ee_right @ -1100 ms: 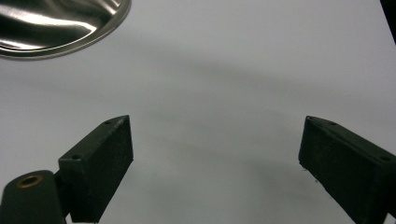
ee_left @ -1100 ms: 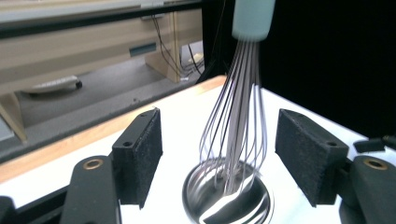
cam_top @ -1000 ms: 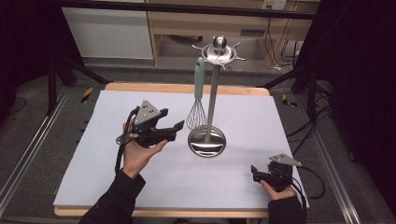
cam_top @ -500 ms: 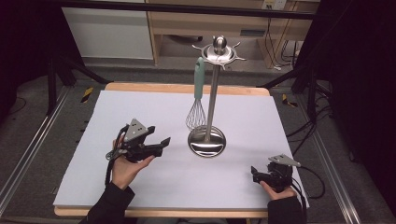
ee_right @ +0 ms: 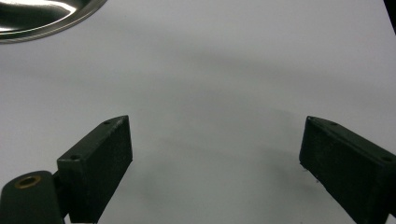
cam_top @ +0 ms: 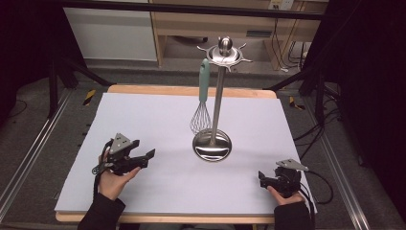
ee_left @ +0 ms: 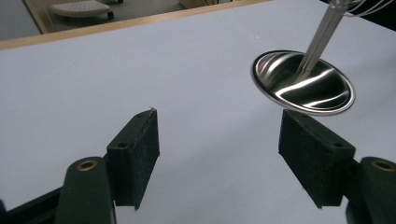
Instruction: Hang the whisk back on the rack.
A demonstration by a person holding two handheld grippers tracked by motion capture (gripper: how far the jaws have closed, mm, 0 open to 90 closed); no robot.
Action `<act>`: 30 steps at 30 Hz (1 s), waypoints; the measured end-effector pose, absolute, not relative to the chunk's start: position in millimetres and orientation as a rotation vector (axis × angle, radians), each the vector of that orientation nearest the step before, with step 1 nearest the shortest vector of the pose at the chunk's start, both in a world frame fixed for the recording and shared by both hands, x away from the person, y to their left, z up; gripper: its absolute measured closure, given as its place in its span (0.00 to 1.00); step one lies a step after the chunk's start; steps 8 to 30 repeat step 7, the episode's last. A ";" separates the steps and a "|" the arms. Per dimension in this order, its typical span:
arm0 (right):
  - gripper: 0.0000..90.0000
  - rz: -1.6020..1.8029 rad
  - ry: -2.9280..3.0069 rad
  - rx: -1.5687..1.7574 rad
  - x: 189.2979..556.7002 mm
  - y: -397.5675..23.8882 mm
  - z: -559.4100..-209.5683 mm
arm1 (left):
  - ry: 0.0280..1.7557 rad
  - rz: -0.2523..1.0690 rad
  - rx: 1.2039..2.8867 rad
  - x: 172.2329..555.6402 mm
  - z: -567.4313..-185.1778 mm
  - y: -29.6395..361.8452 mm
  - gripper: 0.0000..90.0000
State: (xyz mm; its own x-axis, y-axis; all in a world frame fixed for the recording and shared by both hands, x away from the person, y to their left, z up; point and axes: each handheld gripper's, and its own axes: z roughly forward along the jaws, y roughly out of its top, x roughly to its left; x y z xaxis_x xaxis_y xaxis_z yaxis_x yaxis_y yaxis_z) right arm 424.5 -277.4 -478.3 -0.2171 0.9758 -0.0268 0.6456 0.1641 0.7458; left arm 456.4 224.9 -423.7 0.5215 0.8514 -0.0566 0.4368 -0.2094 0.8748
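A steel utensil stand (cam_top: 218,91) rises from a round base (cam_top: 211,145) in the middle of the white table top (cam_top: 143,115). A whisk (cam_top: 202,103) with a pale green handle hangs from the stand's top ring, its wires just above the base. My left gripper (cam_top: 146,158) rests low at the front left, open and holding nothing, jaws pointing right toward the base (ee_left: 303,83). My right gripper (cam_top: 261,178) sits at the front right corner, open and holding nothing, with the base's rim (ee_right: 42,18) at its upper left.
A wooden table edge (cam_top: 191,89) runs along the back. Behind it stand a wooden shelf (cam_top: 230,24) and dark tripod legs (cam_top: 72,67) on the floor. Cables (cam_top: 330,182) trail off the right side.
My left gripper has moved away from the stand, back toward the front left of the table, and lower. The right gripper has stayed in place.
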 end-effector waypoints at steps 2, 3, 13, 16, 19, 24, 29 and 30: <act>0.11 0.838 1.927 1.545 424.3 -277.9 -479.1 | 1.093 0.563 1.827 456.5 -429.0 231.5 0.31; 0.11 0.833 1.932 1.540 424.5 -279.0 -479.5 | 1.111 0.576 1.835 456.9 -431.6 236.4 0.31; 0.11 0.829 1.926 1.549 424.5 -280.1 -479.8 | 1.144 0.595 1.828 454.7 -436.7 247.3 0.30; 0.11 0.829 1.926 1.549 424.5 -280.1 -479.8 | 1.144 0.595 1.828 454.7 -436.7 247.3 0.30; 0.11 0.829 1.926 1.549 424.5 -280.1 -479.8 | 1.144 0.595 1.828 454.7 -436.7 247.3 0.30; 0.11 0.829 1.926 1.549 424.5 -280.1 -479.8 | 1.144 0.595 1.828 454.7 -436.7 247.3 0.30; 0.11 0.829 1.926 1.549 424.5 -280.1 -479.8 | 1.144 0.595 1.828 454.7 -436.7 247.3 0.30; 0.11 0.829 1.926 1.549 424.5 -280.1 -479.8 | 1.144 0.595 1.828 454.7 -436.7 247.3 0.30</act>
